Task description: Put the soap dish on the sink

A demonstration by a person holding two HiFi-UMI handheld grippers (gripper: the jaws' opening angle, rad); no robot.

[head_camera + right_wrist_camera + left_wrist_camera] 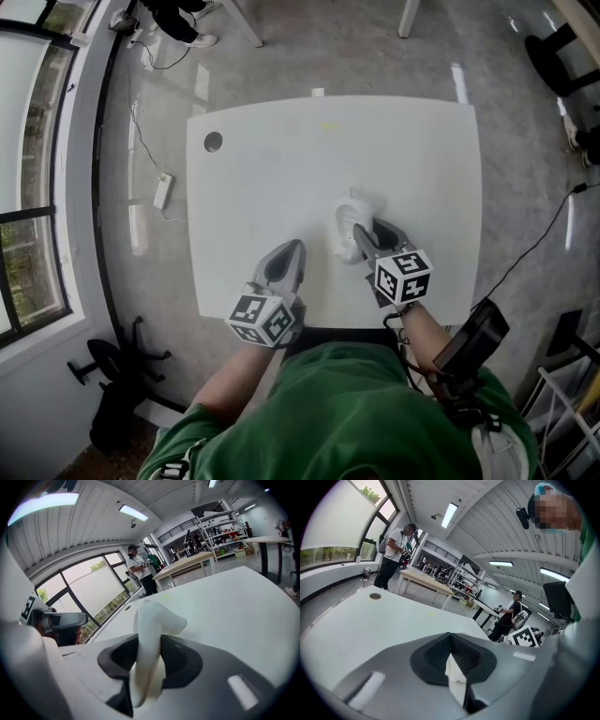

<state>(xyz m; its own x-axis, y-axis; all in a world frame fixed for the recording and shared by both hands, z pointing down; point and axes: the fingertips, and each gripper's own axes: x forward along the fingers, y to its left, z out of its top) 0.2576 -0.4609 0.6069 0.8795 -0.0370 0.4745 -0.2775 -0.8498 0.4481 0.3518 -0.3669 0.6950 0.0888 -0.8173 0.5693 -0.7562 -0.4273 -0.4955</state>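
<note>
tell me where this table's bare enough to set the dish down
Most of the table is bare: the far half beyond the soap dish, right of the round hole, and the right edge. Crowded near the front, around the left gripper and right gripper.

There is one table (281,178) with one hole (213,142). One dish (349,217) and two grippers show: left gripper (294,249), right gripper (366,231).

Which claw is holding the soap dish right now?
The right claw: it is clamped on the white soap dish, while the left claw is closed with no dish in it.
</note>
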